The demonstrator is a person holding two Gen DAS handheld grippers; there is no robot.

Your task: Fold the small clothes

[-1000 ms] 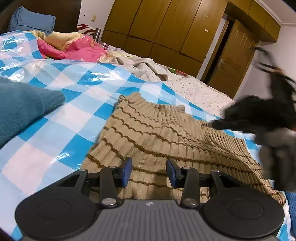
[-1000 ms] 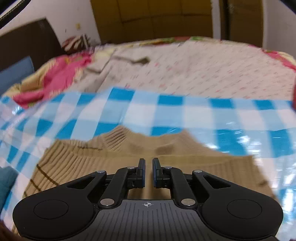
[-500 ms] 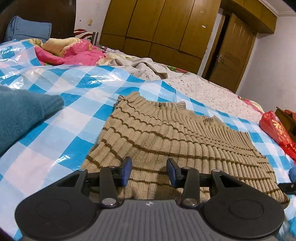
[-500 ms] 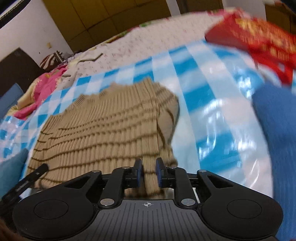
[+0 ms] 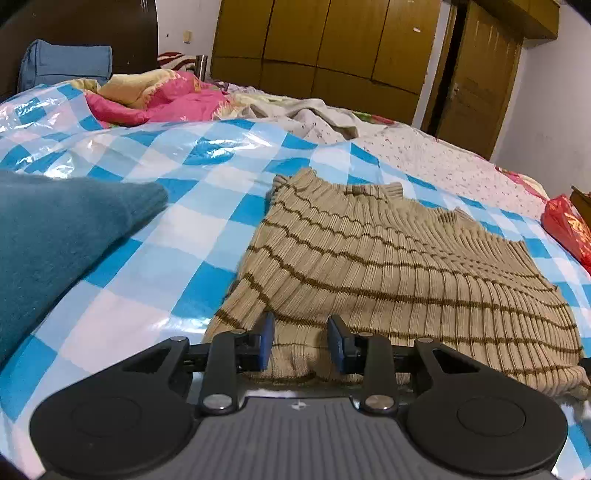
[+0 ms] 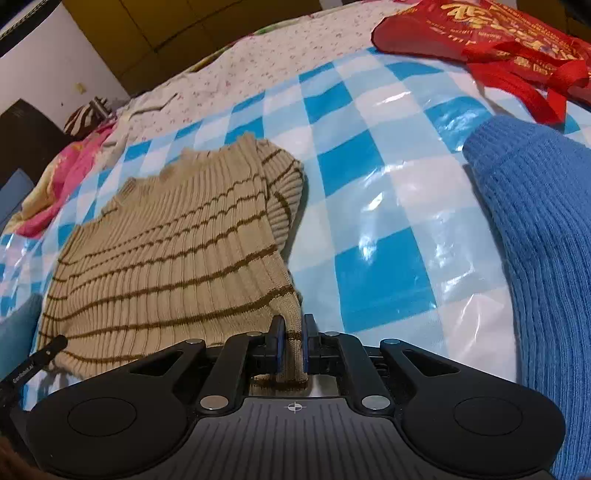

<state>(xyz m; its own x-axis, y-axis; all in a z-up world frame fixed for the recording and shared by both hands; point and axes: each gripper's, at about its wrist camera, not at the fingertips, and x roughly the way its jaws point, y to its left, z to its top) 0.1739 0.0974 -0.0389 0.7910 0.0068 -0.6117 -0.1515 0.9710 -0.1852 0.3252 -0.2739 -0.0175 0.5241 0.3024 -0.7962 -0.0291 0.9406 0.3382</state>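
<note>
Now a beige striped sweater (image 5: 388, 266) lies flat on the checked plastic sheet (image 5: 155, 236) covering a bed, hem toward the cameras. Each hem corner sits in a gripper: the left gripper (image 5: 300, 341), jaws closing with knit between them, and the right gripper (image 6: 293, 345), jaws closing and already pinching the corner, probably to lift the hem toward the collar.

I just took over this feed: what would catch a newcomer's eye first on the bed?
The tan striped sweater lies flat mid-frame on the blue-checked plastic sheet. The right gripper is closing on its near right hem corner, and the left gripper is closing around the near left hem. A teal garment lies to the sweater's left, a blue knit and red bag to its right.
</note>
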